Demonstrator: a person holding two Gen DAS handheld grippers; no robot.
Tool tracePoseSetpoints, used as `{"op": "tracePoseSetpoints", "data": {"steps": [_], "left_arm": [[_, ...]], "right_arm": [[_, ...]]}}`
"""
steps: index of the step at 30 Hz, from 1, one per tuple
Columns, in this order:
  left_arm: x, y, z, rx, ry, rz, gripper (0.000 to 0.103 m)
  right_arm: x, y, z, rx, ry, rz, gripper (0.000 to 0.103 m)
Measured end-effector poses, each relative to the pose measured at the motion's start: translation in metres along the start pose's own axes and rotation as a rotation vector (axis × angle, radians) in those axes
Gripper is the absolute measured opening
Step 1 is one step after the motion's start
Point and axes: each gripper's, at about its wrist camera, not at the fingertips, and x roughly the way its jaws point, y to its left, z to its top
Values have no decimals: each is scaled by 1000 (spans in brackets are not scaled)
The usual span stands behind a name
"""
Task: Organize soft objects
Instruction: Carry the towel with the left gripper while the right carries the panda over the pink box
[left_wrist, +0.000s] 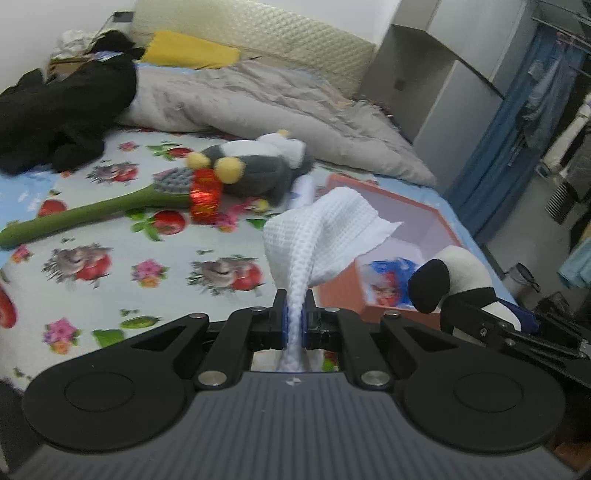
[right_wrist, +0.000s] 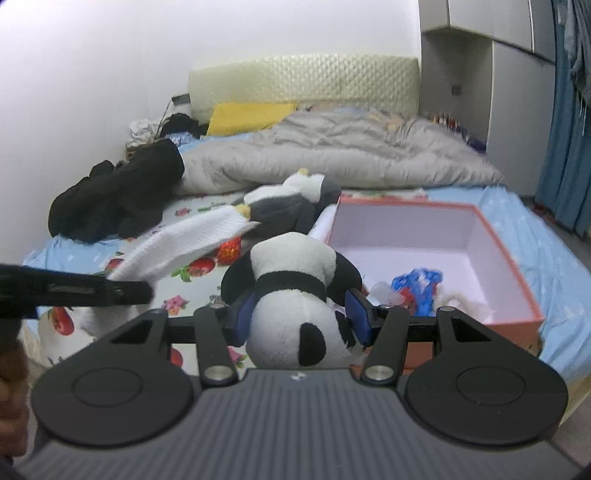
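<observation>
- Panda plush (right_wrist: 295, 295) sits clamped between the blue pads of the right gripper (right_wrist: 301, 317), raised above the floral bedsheet (left_wrist: 110, 229) and just beside the near wall of the orange box (right_wrist: 517, 258); held at the body, presumably so the bulk stays steady for the drop into the box
- White waffle-weave cloth (left_wrist: 317, 236) is pinched in the left gripper (left_wrist: 294, 319), jaws closed tight on a gathered strip; the free end fans upward and leans toward the box, a thin grip that suits limp fabric
- Box stands open on the bed's right side; a blue-and-red item (right_wrist: 421, 288) lies already inside, so sorting appears part done
- Grey penguin plush (left_wrist: 255, 166) lies on the sheet beyond the box, touching a green-handled brush (left_wrist: 92, 214) with a red band; both untouched
- Grey duvet (right_wrist: 351, 155), black clothing (left_wrist: 62, 110) and yellow pillow (left_wrist: 188, 50) lie further back, apart from the work
- Risk, in my judgement: the cloth's loose end may snag the box rim
</observation>
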Motion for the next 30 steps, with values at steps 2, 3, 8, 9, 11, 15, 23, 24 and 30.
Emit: {"op": "tracePoseSetpoints", "data": {"steps": [2, 3, 8, 9, 11, 15, 23, 24, 30], "left_arm": [[2, -13, 1, 13, 2, -26, 8], [4, -20, 1, 20, 5, -38, 8], [17, -48, 0, 51, 36, -85, 8], [22, -53, 0, 59, 46, -92, 8], [31, -60, 2, 71, 64, -104, 8], [52, -69, 9, 78, 98, -118, 8], [107, -88, 40, 110, 146, -107, 8], [115, -91, 44, 111, 152, -106, 8], [164, -110, 66, 129, 197, -119, 8]], "right_arm": [[-9, -4, 1, -21, -9, -25, 56], [-13, -8, 1, -14, -7, -29, 56], [-22, -30, -4, 30, 14, -66, 56], [-22, -35, -5, 45, 19, -71, 56], [-19, -42, -6, 67, 26, -81, 56], [-9, -54, -5, 99, 43, -93, 56], [24, -85, 13, 125, 66, -93, 56], [29, -90, 16, 127, 68, -94, 56], [61, -121, 29, 143, 93, -99, 56]]}}
